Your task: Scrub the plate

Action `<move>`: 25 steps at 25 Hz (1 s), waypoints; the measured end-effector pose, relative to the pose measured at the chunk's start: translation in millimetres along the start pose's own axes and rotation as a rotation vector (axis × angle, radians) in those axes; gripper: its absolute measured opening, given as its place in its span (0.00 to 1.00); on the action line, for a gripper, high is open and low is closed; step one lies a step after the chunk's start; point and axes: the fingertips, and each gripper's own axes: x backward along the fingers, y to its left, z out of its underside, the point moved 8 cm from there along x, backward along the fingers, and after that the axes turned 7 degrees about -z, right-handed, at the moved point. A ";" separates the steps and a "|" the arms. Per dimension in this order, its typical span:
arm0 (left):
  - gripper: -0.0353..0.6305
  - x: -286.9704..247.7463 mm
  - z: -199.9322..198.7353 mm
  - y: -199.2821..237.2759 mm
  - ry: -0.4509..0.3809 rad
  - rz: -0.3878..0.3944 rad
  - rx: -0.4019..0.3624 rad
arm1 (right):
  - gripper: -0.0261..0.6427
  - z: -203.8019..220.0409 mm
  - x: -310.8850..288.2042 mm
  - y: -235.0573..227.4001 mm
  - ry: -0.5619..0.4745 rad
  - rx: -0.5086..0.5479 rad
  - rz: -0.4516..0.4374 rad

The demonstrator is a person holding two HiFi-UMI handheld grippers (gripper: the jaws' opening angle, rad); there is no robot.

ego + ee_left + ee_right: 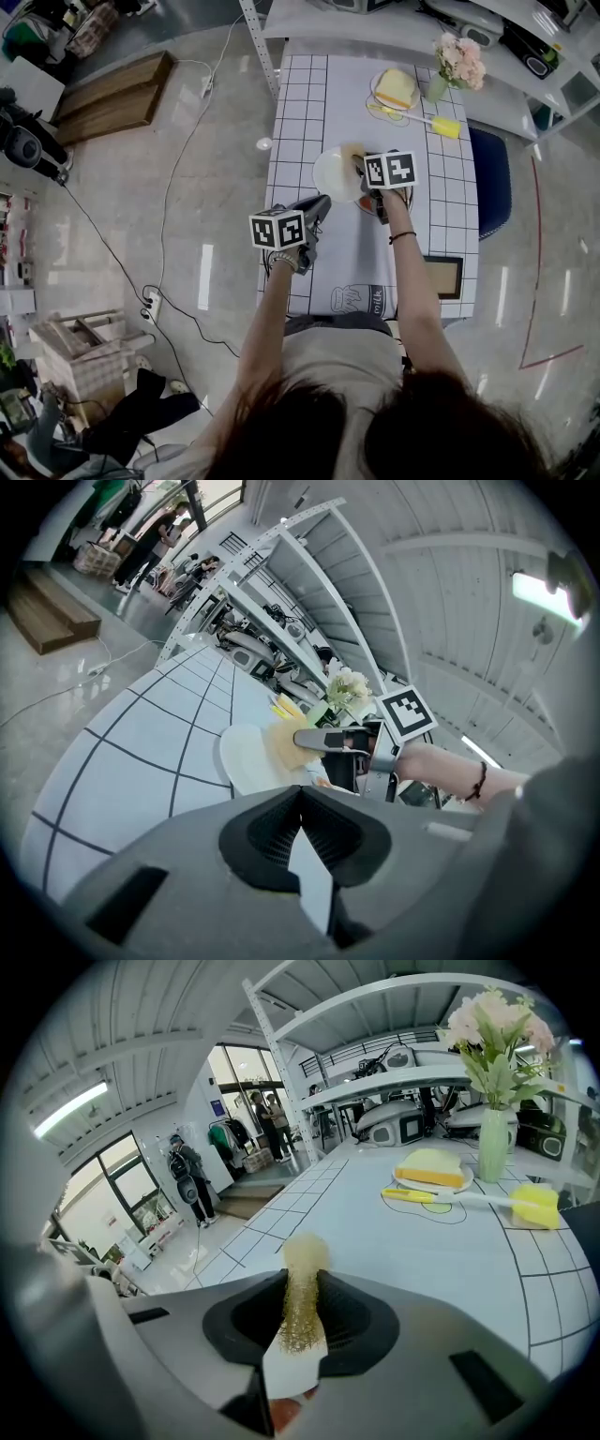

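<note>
I judge the scrubbing stroke itself to be in hand. My right tongs (302, 1286) are clamped on a pale golden, fibrous scrubbing pad (304, 1258), whose tuft sticks out past the tips. From the left gripper view that pad lies against the right part of the round white plate (239, 757). The plate sits flat near the middle of the bench (307, 94), which is covered in a white cloth with a black grid.

My left tongs (322, 202) are closed, tip to tip, with nothing between them. They point at the plate from the near left. Their tips are just beside the near rim, and I cannot tell whether they touch it.

As I see it, the next move is to drag the pad across the plate's face from right to left and back, pressing down lightly. The plate is loose on a smooth cloth, so I expect it to slide under the pad. I would press the left tongs down on the near rim, or part them and grip it, before pushing hard.

At the far end, well apart from the work, lie a yellow sponge on a small dish (395, 88) and a yellow-headed brush (427, 120).
</note>
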 end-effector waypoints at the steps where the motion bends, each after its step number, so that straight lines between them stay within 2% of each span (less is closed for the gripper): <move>1: 0.07 -0.1 0.2 -0.4 0.000 0.000 -0.001 | 0.15 0.3 1.1 -0.3 0.004 0.006 0.001; 25: 0.07 7.0 5.4 -0.5 -0.003 -0.007 0.000 | 0.15 8.9 15.5 4.4 0.131 0.136 -0.018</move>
